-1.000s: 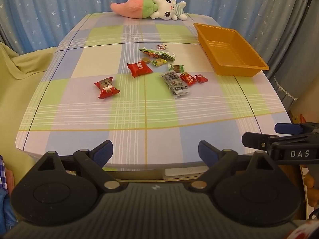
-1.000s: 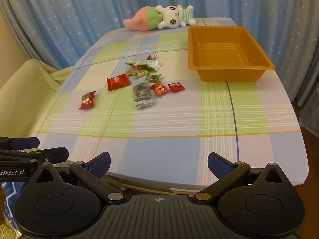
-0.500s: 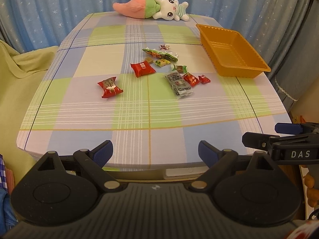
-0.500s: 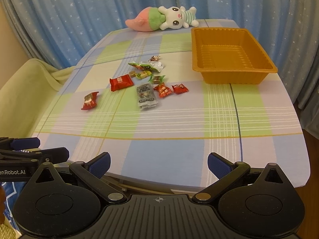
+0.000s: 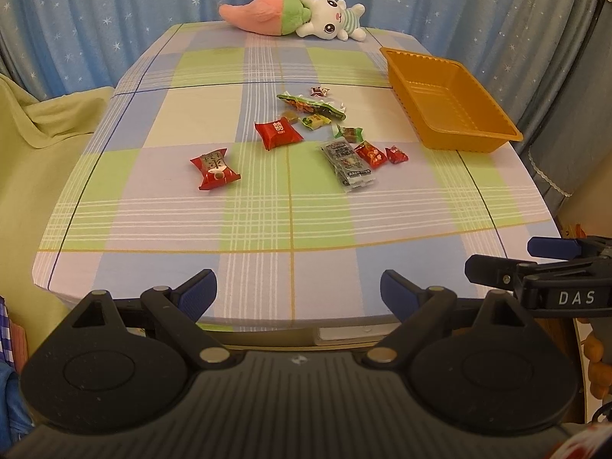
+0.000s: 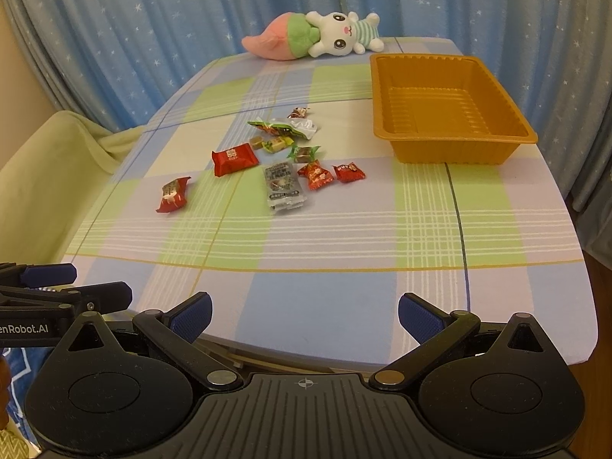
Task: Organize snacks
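- Left gripper [image 5: 297, 287]: jaws spread wide, nothing between them, hanging over the near table edge, well short of the snacks.
- Right gripper [image 6: 305, 311]: jaws likewise released and bare, at the near edge, to the right of the left one; its tips also show at the right border of the left view.
- Table [image 5: 290, 229]: plaid cloth in green, blue and lilac.
- Tray [image 6: 447, 114]: orange, far right of the table, nothing in it. Apart from the snack cluster.
- Snacks all lie loose on the cloth, mid-table, left of the tray:
- Red pack [image 5: 278, 134]: flat, left of the main cluster.
- Red candy [image 5: 215, 168]: twist-end wrapper, alone, furthest left and nearer the grippers.
- Grey sachet [image 6: 284, 184]: nearest piece of the cluster, seems to be more than one stacked; can't tell the count.
- Two small red candies [image 6: 331, 173]: just right of the sachet, side by side.
- Green candy [image 6: 304, 153]: just behind the sachet.
- Green bag [image 5: 311, 105]: long, at the far side of the cluster, white end towards the tray.
- Yellow-green candy [image 5: 315, 120] and brown cube [image 5: 289, 116]: between the bag and the red pack.
- Brown candy [image 6: 299, 112]: furthest piece, behind the bag.
- Plush [image 6: 313, 36]: rabbit with a pink-green tail, lying at the far table edge.
- Curtain [image 6: 153, 19]: blue with stars, behind the table.
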